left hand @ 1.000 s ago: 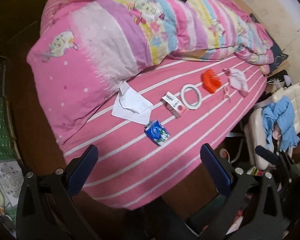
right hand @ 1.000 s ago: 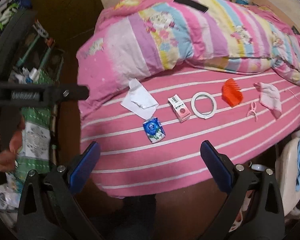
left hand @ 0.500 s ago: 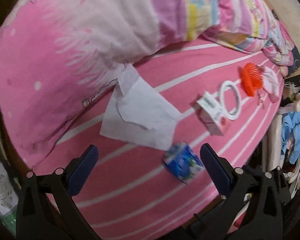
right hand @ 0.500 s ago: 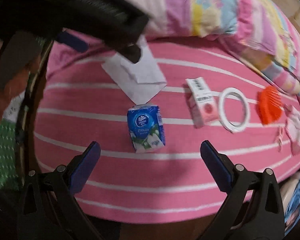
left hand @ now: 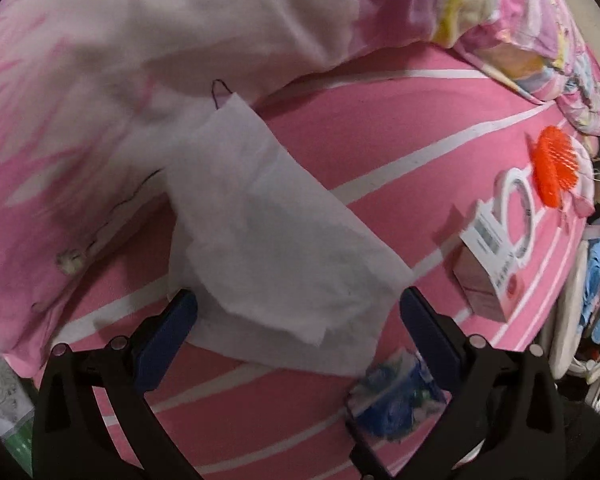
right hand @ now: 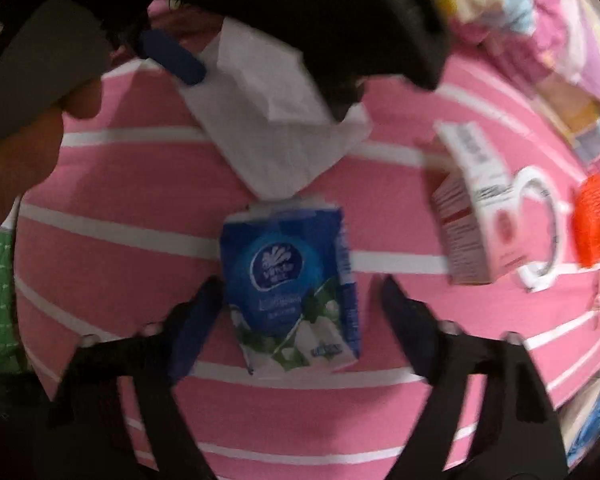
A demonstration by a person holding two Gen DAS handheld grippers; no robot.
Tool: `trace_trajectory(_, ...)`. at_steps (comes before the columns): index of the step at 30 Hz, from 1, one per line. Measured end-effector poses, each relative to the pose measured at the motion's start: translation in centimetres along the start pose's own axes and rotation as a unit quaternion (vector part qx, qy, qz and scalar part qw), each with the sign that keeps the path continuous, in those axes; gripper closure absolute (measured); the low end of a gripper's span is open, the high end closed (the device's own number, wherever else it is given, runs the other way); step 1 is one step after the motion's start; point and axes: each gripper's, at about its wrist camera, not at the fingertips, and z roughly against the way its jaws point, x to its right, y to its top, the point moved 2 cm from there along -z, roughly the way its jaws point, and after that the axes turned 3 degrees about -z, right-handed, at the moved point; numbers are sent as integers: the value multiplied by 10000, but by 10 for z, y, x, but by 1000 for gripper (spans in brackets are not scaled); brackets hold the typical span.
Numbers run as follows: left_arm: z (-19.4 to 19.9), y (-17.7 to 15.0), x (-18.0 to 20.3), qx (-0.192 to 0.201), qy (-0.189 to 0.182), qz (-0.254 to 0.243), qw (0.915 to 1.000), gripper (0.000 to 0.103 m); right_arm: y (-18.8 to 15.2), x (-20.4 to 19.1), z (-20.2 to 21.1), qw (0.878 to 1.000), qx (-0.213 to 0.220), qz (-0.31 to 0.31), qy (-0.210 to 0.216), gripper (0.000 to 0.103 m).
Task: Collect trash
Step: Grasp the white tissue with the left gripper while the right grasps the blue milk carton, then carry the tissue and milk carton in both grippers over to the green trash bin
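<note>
My left gripper is spread wide over the near edge of the white tissue, not pinching it; my right gripper gapes around the blue milk carton, pads either side; both lie on the pink striped bedsheet, pink box just beside.

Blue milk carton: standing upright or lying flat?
Lying flat: the blue milk carton rests on its back on the bed sheet, front label facing up.
</note>
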Motion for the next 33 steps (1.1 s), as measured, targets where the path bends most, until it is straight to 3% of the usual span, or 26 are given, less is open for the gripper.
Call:
trace_trajectory(3,-3,1,0,-43,92,-16,9999,6,0,1,-1,10000,43,-3,45,30)
trace_trajectory(4,-4,1,2,-73,208,-101,9997,11,-1,1,-1,9999,32,-56,90,31)
trace_trajectory(5,-5,0,4,-106,405,-205,9989,20,-2,1,0,9999,25,-63,126,32)
trace_trajectory(7,-4,-2,3,-122,687,-294,9971,34,-2,-2,2,9998,31,60,205,45)
trace_trajectory(9,-1,-3,0,-110,801,-294,9963,47,-4,-10,6,9996,60,219,175,53)
trace_trajectory(13,6,-2,3,-110,719,-483,9962,97,-4,-10,12,9996,9,12,296,64)
trace_trajectory(18,16,1,9,-79,559,-525,9970,100,-1,-2,27,9995,33,-109,298,73)
trace_trajectory(33,126,-13,20,-47,198,-322,9993,100,4,9,120,9967,199,-685,394,74)
